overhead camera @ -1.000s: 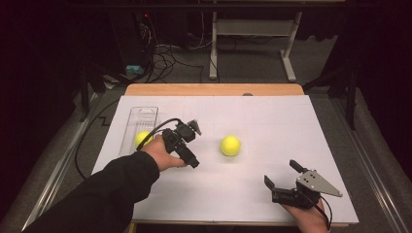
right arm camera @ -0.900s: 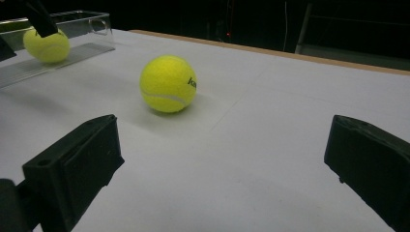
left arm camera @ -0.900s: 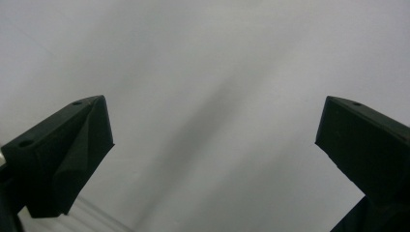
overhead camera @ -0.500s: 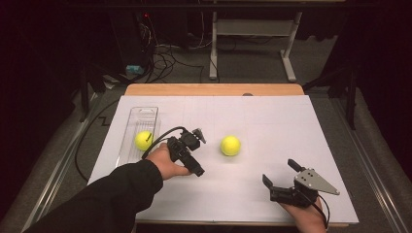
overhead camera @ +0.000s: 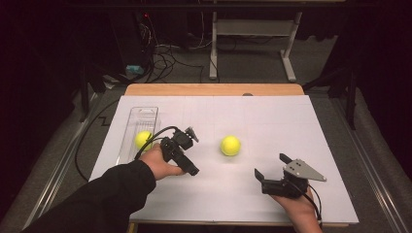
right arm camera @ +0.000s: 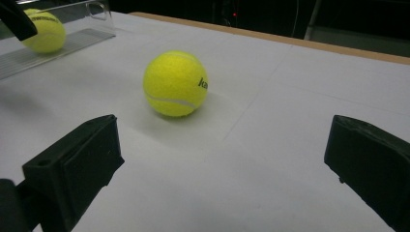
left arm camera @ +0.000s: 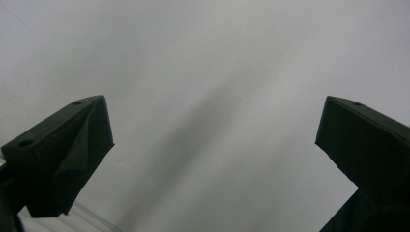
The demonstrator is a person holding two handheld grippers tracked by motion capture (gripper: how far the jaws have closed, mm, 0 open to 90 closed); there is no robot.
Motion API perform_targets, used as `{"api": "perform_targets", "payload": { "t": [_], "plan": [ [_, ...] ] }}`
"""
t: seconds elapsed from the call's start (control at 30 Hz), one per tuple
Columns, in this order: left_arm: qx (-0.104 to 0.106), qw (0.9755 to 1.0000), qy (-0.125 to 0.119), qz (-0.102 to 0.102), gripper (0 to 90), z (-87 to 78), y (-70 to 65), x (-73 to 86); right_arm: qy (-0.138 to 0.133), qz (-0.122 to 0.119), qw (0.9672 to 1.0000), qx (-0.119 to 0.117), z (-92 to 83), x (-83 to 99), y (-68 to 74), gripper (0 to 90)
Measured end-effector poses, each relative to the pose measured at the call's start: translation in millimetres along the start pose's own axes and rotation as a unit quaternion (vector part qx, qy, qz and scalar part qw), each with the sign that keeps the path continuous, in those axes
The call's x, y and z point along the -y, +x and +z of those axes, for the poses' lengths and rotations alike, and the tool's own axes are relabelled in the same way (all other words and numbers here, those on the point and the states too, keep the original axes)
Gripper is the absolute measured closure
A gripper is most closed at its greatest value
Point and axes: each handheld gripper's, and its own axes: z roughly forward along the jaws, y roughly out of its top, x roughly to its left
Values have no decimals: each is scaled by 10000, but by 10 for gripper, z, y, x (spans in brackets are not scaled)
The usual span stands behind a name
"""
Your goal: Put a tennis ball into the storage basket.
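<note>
One yellow tennis ball [overhead camera: 230, 145] rests on the white table sheet [overhead camera: 252, 116] near the middle. A second one [overhead camera: 143, 139] lies in a clear plastic tray [overhead camera: 141, 116] at the left. My left gripper [overhead camera: 193, 152] hovers just right of the tray, open and holding nothing; its view looks down on bare sheet between its wide-apart jaws [left arm camera: 215, 130]. At the front right my right gripper [overhead camera: 271, 166] stands open and empty, aimed at the middle ball [right arm camera: 175, 83], which lies a short way beyond its jaws [right arm camera: 225, 145]. The tray ball [right arm camera: 43, 31] shows farther off.
A black cable [overhead camera: 97, 145] loops from the left gripper off the table's left side. The wooden table edge [overhead camera: 214, 89] runs along the back, with a desk frame and cables on the floor beyond. A corner of the tray [left arm camera: 82, 217] shows at the left gripper view's bottom.
My left gripper has drawn back from the tray, towards the front and slightly right, uncovering the ball in it. The right gripper has barely moved.
</note>
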Motion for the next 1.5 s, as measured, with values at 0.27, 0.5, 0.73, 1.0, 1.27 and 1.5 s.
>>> {"api": "perform_targets", "payload": {
  "t": [0.27, 0.5, 0.73, 1.0, 1.27, 1.5],
  "plan": [
    [17, 10000, 25, -26, 6, -19, 5, 19, 315, 28, 9993, -179, 412, -216, 5, 0],
    [34, 10000, 59, 0, 6, -5, 8, 8, 498, -26, 9984, -251, 769, -350, 65, 12],
    [41, 10000, 63, 15, 6, -10, 11, 18, 796, -62, 9962, -357, 1104, -412, 159, 41],
    [45, 10000, 21, 7, 6, -29, 25, 36, 1178, -56, 9917, -515, 1322, -386, 256, 104],
    [44, 10000, 13, -9, 6, -29, 26, 37, 1492, -1, 9873, -540, 1389, -336, 262, 253],
    [25, 10000, 18, -13, 6, -19, 14, 32, 1374, -44, 9888, -576, 1317, -344, 272, 265]
  ]
}}
